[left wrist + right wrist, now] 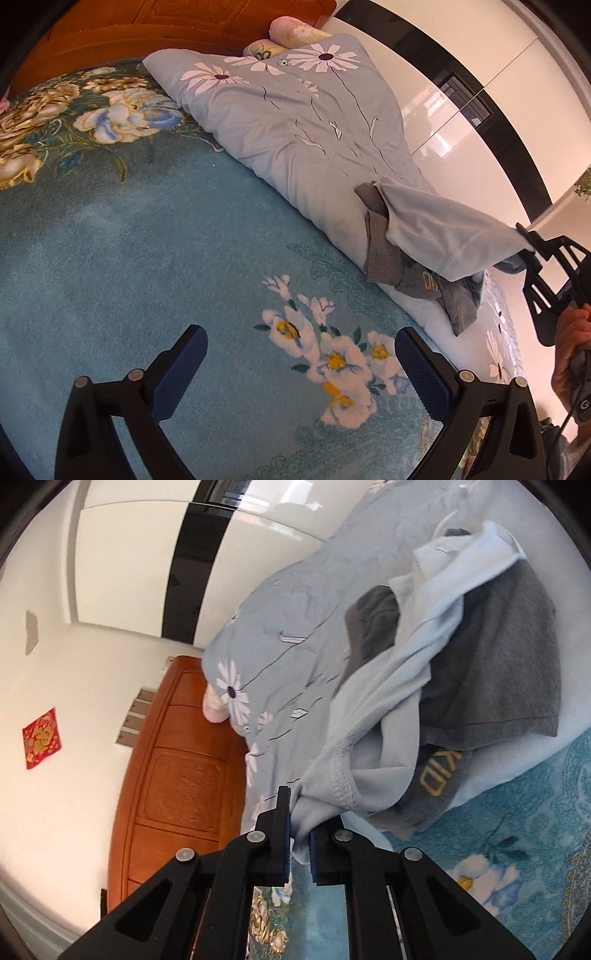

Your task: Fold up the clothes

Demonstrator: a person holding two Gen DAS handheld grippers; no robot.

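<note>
The left gripper (299,373) hovers over the teal floral blanket (147,258), its fingers wide apart and holding nothing. Further right, a grey garment (388,254) lies crumpled against the folded quilt (295,129). The right gripper (298,843) has its fingers clamped on an edge of the pale blue garment (388,709), lifting it off the pile. No neatly folded clothing shows; both pieces look unfolded.

Wooden headboard (155,26), pale walls (92,657), glossy wardrobe doors (461,110).
</note>
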